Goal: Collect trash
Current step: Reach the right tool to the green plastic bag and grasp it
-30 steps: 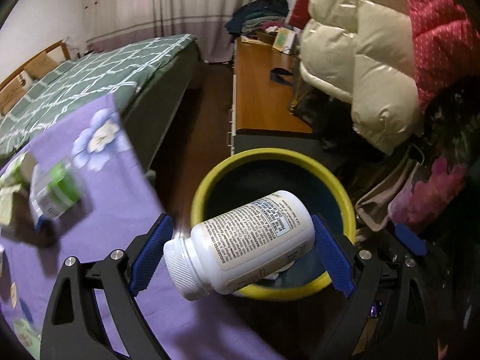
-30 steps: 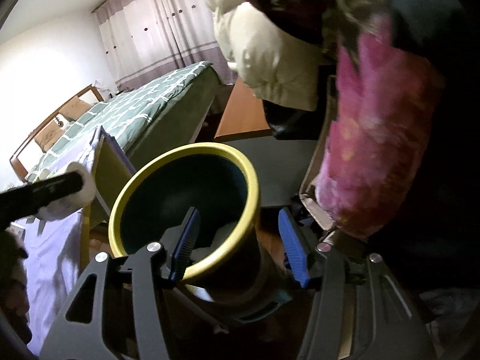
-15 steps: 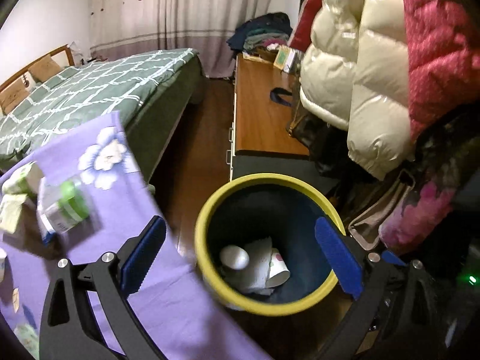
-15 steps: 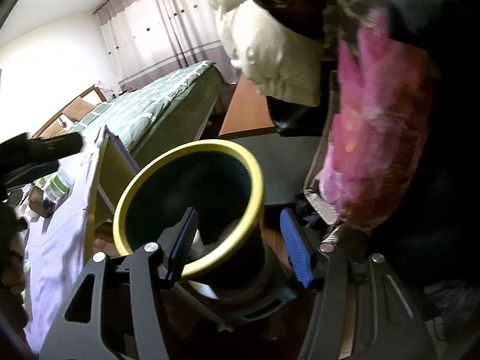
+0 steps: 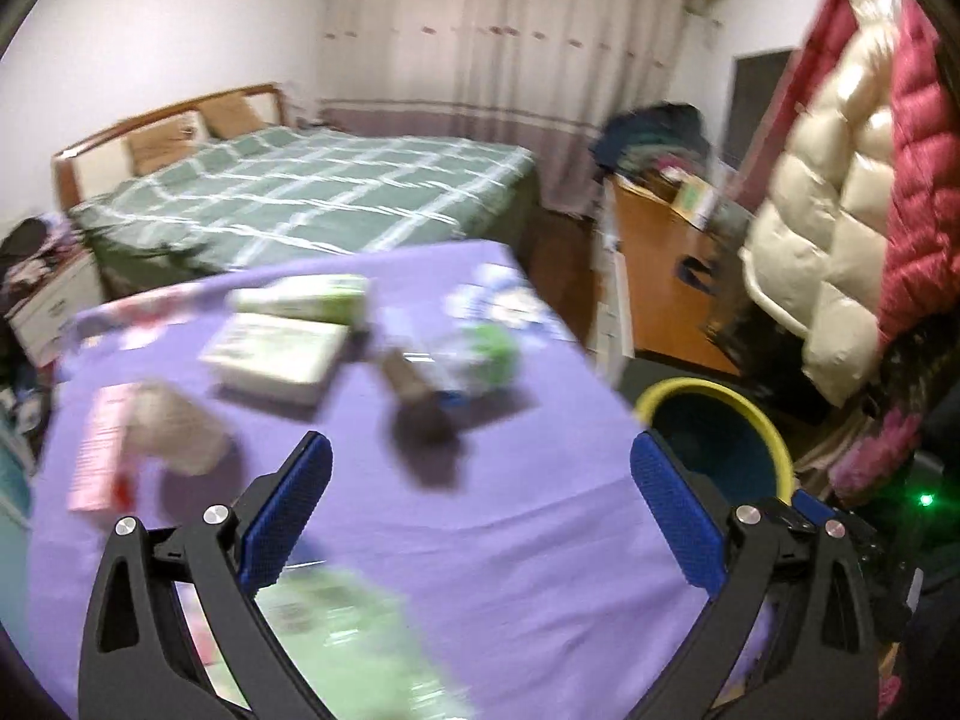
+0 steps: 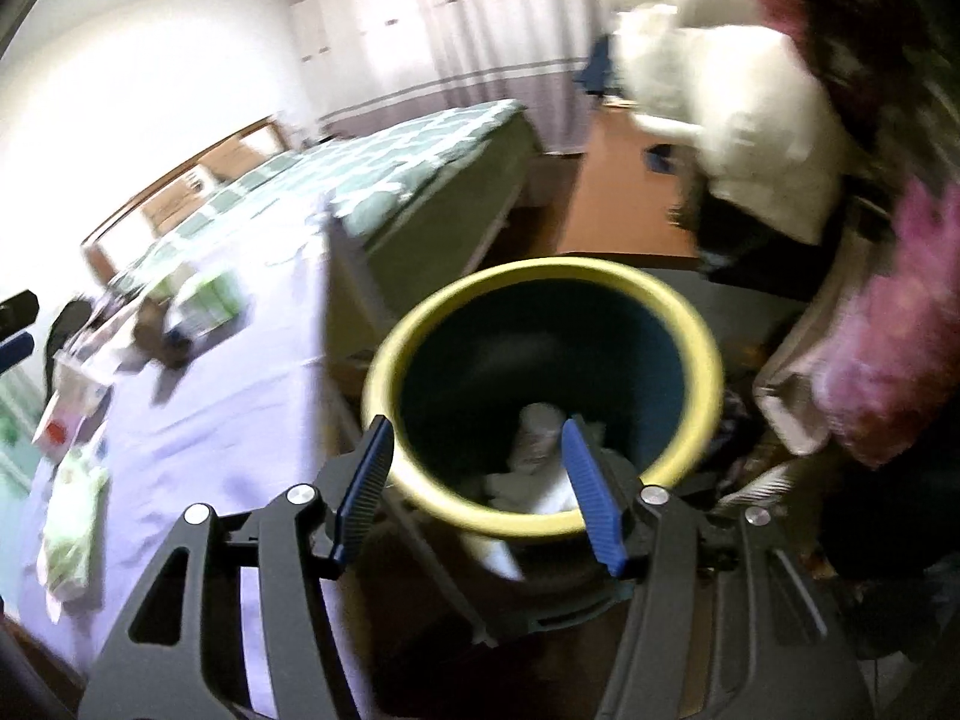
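My left gripper (image 5: 480,510) is open and empty above the purple tablecloth (image 5: 510,540). Trash lies on the cloth: a green-and-white carton (image 5: 300,297), a flat box (image 5: 276,354), a green-capped bottle (image 5: 480,357), a brown object (image 5: 414,393), a paper cup (image 5: 174,429) and a green packet (image 5: 342,642). The yellow-rimmed dark bin (image 5: 714,432) stands beside the table at right. My right gripper (image 6: 477,480) is open at the bin (image 6: 540,396), its near rim between the fingers. White trash (image 6: 540,438) lies inside.
A green checked bed (image 5: 312,198) lies behind the table. A wooden desk (image 5: 654,276) and hanging white and red jackets (image 5: 840,180) are at right. A pink cloth (image 6: 888,330) hangs near the bin. A white nightstand (image 5: 48,306) is at far left.
My left gripper let the white bottle fall into the bin, then swung left and up over the table. The right gripper moved back a little, with the bin now seen from higher.
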Available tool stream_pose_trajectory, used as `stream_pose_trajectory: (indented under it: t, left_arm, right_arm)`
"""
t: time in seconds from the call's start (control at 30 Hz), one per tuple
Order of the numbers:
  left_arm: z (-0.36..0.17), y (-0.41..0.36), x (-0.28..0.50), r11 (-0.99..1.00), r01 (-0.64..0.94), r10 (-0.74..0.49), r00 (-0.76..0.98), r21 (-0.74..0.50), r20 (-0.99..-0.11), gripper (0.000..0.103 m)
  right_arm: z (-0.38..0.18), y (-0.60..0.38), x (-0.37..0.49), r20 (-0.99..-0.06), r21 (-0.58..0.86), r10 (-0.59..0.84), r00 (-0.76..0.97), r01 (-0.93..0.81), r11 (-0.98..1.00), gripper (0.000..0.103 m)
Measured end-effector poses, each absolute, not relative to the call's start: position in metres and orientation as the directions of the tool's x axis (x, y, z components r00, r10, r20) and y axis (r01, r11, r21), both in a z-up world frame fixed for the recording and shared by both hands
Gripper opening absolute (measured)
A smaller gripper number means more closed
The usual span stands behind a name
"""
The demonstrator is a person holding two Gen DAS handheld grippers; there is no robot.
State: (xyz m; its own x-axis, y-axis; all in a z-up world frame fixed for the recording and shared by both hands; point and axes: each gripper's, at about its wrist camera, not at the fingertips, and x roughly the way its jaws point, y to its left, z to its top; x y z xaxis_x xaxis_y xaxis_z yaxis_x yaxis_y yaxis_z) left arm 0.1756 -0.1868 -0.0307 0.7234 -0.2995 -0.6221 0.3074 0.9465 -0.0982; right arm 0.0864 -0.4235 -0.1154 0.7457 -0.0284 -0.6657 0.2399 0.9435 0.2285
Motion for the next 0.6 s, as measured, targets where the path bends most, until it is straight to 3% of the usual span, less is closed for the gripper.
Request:
stream_pose_trajectory:
  t: [0.4,0.6]
  left_arm:
    - [-0.038,0.002,0.139,0.993,-0.008,-0.064,0.803,-0.118,-0.593,0.098]
    - [-0.048,0.052,0.123,0.987,-0.090,-0.006,0.814,-0.136,-0.581,0.098]
  right_arm:
    - [-0.098,-0.240,0.115,-0.680,0.216,0.289,0.674,-0.194,0.957,0.061]
    - [-0.089,-0.165,0.119,-0.686,0.217,0.387,0.616,-0.334,0.917,0.072]
